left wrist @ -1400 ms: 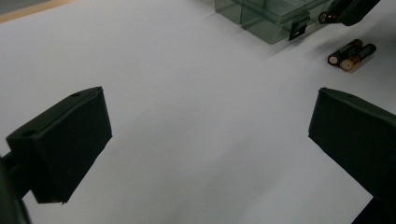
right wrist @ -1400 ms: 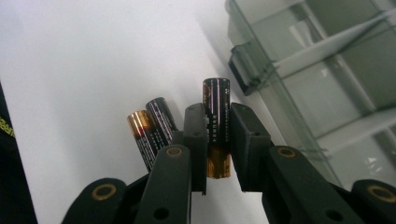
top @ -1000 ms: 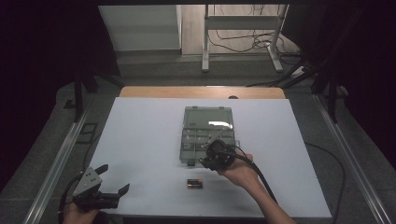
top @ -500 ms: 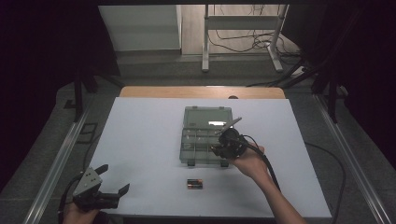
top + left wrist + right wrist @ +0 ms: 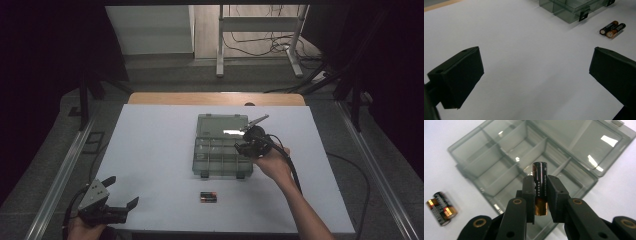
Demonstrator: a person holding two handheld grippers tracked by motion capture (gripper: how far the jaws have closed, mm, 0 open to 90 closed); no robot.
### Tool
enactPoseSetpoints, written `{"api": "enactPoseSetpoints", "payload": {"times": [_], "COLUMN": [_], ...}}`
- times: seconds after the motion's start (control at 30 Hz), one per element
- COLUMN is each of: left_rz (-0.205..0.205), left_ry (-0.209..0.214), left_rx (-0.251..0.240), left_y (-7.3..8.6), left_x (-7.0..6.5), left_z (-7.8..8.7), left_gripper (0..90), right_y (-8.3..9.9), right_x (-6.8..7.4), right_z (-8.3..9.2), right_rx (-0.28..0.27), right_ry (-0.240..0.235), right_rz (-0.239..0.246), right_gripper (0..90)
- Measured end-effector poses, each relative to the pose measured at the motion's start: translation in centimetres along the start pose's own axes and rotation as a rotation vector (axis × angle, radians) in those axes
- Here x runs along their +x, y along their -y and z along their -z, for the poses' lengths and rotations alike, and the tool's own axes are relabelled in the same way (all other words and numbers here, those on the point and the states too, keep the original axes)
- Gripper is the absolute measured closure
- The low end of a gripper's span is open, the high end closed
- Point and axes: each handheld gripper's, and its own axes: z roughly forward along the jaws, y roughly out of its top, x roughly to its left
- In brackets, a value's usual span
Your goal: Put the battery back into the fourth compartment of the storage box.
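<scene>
High view: white worktop (image 5: 150, 150) w/ an open clear-grey compartment box (image 5: 220, 150) near centre, lid folded back on the far side. Right hand-held gripper (image 5: 246, 146) held over the box's right part, clamped on a battery (hard to make out from here). Two more batteries (image 5: 209, 197) lie side by side on the worktop just in front of the box, near its front latches, not touching it. Left hand-held gripper (image 5: 119, 196) sits at the near-left corner, well apart from box & batteries, jaws spread, nothing in them.

Left gripper view: both black jaws wide apart, bare worktop between. Box corner (image 5: 571, 10) and the pair of batteries (image 5: 612, 28) at top right, far off from the jaws.

Right gripper view: jaws together on one battery (image 5: 539, 187), gripped around its middle, standing roughly along the jaws w/ black end away from the camera and copper end toward it. Below it the box compartments (image 5: 506, 170); those I can see look empty, though glare hides a bit. Loose pair (image 5: 440, 207) at lower left on the worktop.

Progress, as I read it: sorting batteries into the box is at an early stage – 1st battery picked & over the box but not yet set down. Left to do: lower & release it in a compartment, then fetch the other 2; probably shut the lid after.
</scene>
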Motion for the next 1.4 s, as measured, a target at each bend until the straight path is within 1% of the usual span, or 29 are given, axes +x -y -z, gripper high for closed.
{"api": "enactPoseSetpoints", "payload": {"times": [0.2,0.33,0.53,0.63,0.73,0.8,0.87,0.93,0.97,1.03,1.1,1.17,1.2,1.27,1.4], "left_rz": [-0.001,0.003,-0.001,0.0,0.0,0.0,-0.002,-0.003,-0.003,-0.002,-0.001,-0.001,-0.001,-0.004,-0.012], "left_ry": [0.001,0.003,0.003,0.002,0.004,0.004,0.003,0.003,0.003,0.003,0.003,0.002,0.003,0.003,0.005], "left_rx": [0.0,-0.002,-0.001,-0.001,-0.002,-0.001,-0.001,-0.001,-0.001,0.0,0.0,0.0,0.0,0.002,0.004], "left_y": [0.0,0.0,0.0,0.0,0.0,0.0,0.0,0.0,0.0,0.0,0.0,0.0,0.0,0.0,0.0], "left_x": [0.0,0.1,0.0,0.0,0.0,0.0,0.0,0.0,0.0,0.0,0.0,0.0,0.0,-0.1,0.0], "left_z": [0.0,0.0,0.0,0.0,0.0,0.0,0.0,0.0,0.0,0.0,0.0,0.0,0.0,0.0,0.0], "left_gripper": [0.2,0.2,0.2,0.2,0.2,0.2,0.2,0.2,0.2,0.2,0.2,0.2,0.2,0.2,0.2], "right_y": [-0.3,-0.3,-0.4,-0.4,-0.4,-0.4,-0.2,0.0,0.1,0.4,0.8,1.2,1.4,1.6,2.0], "right_x": [-1.3,-2.2,-2.6,-2.6,-2.5,-2.2,-2.0,-1.8,-1.7,-1.3,-0.9,-0.7,-0.6,-0.3,0.0], "right_z": [-0.7,-1.5,-2.3,-2.7,-2.7,-2.5,-2.2,-1.9,-1.7,-1.5,-1.2,-0.9,-0.8,-0.7,-0.4], "right_rx": [0.009,0.024,0.033,0.034,0.023,0.019,0.008,-0.004,-0.007,-0.019,-0.033,-0.058,-0.064,-0.057,-0.076], "right_ry": [0.031,0.05,0.057,0.064,0.063,0.078,0.083,0.063,0.05,0.035,0.038,0.031,0.026,0.033,0.016], "right_rz": [-0.042,-0.067,-0.086,-0.084,-0.082,-0.07,-0.068,-0.073,-0.078,-0.059,-0.039,-0.028,-0.028,-0.016,-0.013], "right_gripper": [76.4,76.4,76.4,75.2,63.4,58.5,53.2,50.1,46.5,41.1,35.5,29.9,26.5,20.1,9.9]}}
